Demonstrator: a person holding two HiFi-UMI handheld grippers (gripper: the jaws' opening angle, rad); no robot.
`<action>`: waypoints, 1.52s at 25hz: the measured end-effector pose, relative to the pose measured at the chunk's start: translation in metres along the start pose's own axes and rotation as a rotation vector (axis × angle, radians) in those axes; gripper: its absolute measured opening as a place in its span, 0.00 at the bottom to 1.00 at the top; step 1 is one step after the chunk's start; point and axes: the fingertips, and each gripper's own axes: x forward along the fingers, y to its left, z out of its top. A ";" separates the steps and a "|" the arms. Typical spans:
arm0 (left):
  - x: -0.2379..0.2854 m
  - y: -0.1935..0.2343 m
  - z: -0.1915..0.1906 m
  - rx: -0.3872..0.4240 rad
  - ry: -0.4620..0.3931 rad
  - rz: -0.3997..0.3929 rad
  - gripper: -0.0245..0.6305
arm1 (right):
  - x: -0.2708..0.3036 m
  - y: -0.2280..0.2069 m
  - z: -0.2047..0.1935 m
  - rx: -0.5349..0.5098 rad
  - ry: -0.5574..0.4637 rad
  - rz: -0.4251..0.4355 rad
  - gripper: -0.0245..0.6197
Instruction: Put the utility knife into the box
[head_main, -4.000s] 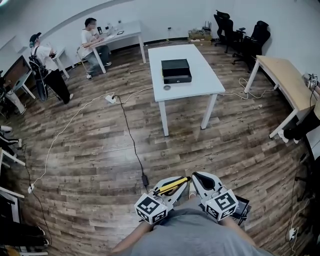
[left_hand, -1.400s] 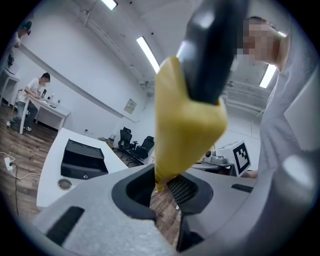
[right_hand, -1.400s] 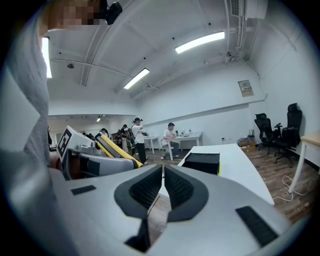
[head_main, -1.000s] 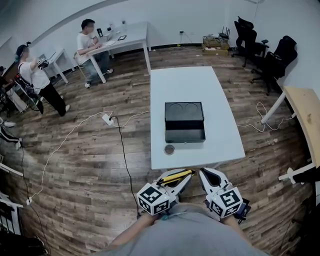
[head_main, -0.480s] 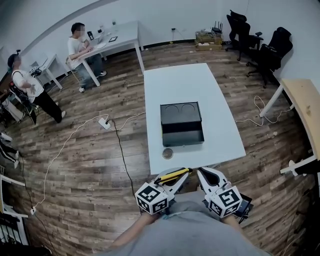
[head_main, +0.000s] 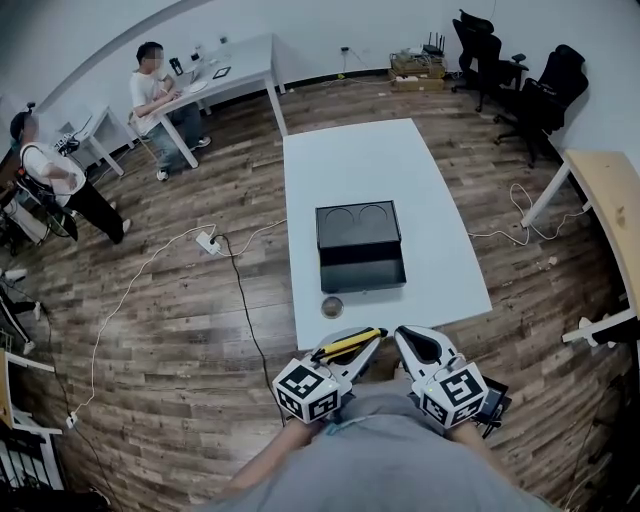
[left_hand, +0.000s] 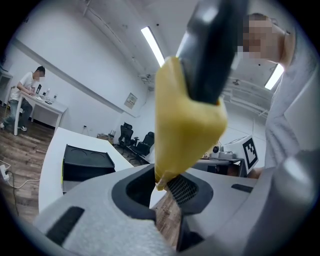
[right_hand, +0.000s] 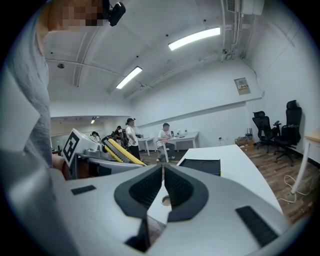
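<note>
Fingers (left_hand: 186, 190) of the left gripper (head_main: 362, 352) are clamping the tip end of a yellow and black utility knife (head_main: 348, 345), while the right gripper (head_main: 408, 338) is riding alongside with its fingers (right_hand: 145, 192) pressed together on nothing. Both grippers are hanging close to the person's body, just short of the near edge of a white desk (head_main: 360, 160). A black box (head_main: 361, 245) is sitting on that desk straight ahead, apparently open, with a small round object (head_main: 331, 306) lying between it and the near edge. The knife's long axis is running crosswise to the line toward the box. Judging by this, the left gripper is facing a forward reach over the desk edge, then a lowering of the knife into the box.
</note>
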 end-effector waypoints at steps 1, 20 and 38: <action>0.000 0.003 0.000 0.005 0.005 0.004 0.16 | 0.001 0.001 -0.001 0.001 0.005 0.004 0.09; 0.023 0.088 -0.002 0.194 0.241 0.016 0.16 | 0.024 -0.007 -0.003 0.021 -0.002 -0.011 0.09; 0.060 0.160 -0.021 0.394 0.610 -0.014 0.16 | 0.030 -0.025 -0.008 0.059 -0.004 -0.041 0.09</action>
